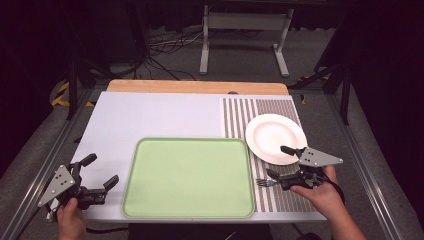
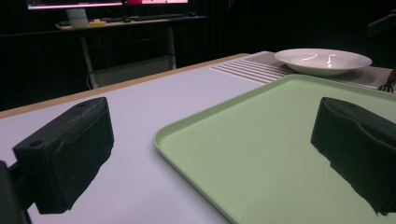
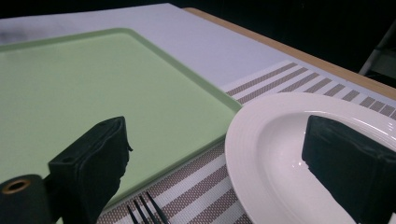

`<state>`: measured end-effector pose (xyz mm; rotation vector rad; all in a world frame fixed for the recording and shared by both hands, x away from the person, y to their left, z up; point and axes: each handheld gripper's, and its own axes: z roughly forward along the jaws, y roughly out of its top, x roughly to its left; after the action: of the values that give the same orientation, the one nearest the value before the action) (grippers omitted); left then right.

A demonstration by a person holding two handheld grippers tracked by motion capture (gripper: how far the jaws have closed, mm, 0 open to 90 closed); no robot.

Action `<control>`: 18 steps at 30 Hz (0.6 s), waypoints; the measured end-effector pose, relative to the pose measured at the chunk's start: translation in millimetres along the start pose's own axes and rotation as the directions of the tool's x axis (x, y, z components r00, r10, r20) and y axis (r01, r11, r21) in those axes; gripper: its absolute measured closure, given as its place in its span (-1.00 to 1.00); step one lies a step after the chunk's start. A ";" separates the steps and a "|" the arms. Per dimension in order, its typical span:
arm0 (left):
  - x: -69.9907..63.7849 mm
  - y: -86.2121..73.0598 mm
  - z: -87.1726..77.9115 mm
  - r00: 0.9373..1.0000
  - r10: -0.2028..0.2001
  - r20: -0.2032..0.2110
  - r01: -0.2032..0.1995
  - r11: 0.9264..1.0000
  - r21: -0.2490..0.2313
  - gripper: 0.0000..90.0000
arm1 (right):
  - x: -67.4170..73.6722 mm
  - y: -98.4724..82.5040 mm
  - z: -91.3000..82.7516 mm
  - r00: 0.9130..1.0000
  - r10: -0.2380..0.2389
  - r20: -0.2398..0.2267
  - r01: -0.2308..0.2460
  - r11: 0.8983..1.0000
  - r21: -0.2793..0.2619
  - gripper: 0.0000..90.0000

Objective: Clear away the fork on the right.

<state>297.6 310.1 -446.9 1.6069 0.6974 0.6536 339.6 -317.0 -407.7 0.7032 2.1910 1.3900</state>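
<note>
The right gripper [image 1: 277, 162] has its fingers spread and grasping nothing, straddling the plate's [image 1: 272, 134] near rim above the fork [image 1: 266, 182] on the striped mat [image 1: 287, 200]. A careless descent could knock the plate. The fork lies flat, tines toward the green tray [image 1: 150, 200], long axis across the bench [image 1: 150, 115]. The left gripper [image 1: 102, 172] is released too.

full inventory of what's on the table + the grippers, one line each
tray: 1, light green, nothing on it, centre of the table near the front edge
plate: 1, white, on the striped mat, right of the tray
fork: 1, dark, on the striped mat in front of the plate
striped mat: 1, grey and white, right part of the table
table: 1, white top with a wooden far edge
left gripper: 1, black, jaws apart, holds nothing, left of the tray
right gripper: 1, black, jaws apart, by the plate's near rim, above the fork
</note>
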 end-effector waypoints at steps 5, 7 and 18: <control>0.0 -0.1 -0.2 1.000 -0.002 -0.006 0.002 1.000 0.007 -1.00 | -4.1 10.3 -0.9 0.998 -0.060 -0.028 0.063 0.992 0.111 -0.80; 0.0 -0.2 -0.1 1.000 -0.003 -0.009 0.003 1.000 0.005 -1.00 | -5.2 11.8 -1.3 0.997 -0.072 -0.034 0.076 0.988 0.134 -0.79; 0.1 -0.4 0.4 1.000 0.001 -0.005 -0.001 1.000 0.011 -1.00 | -17.6 20.3 -0.8 0.973 -0.171 -0.154 0.210 0.935 0.286 -0.64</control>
<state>297.9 310.0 -447.3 1.6168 0.7045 0.6557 356.2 -321.4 -387.1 0.4955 2.5290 1.0399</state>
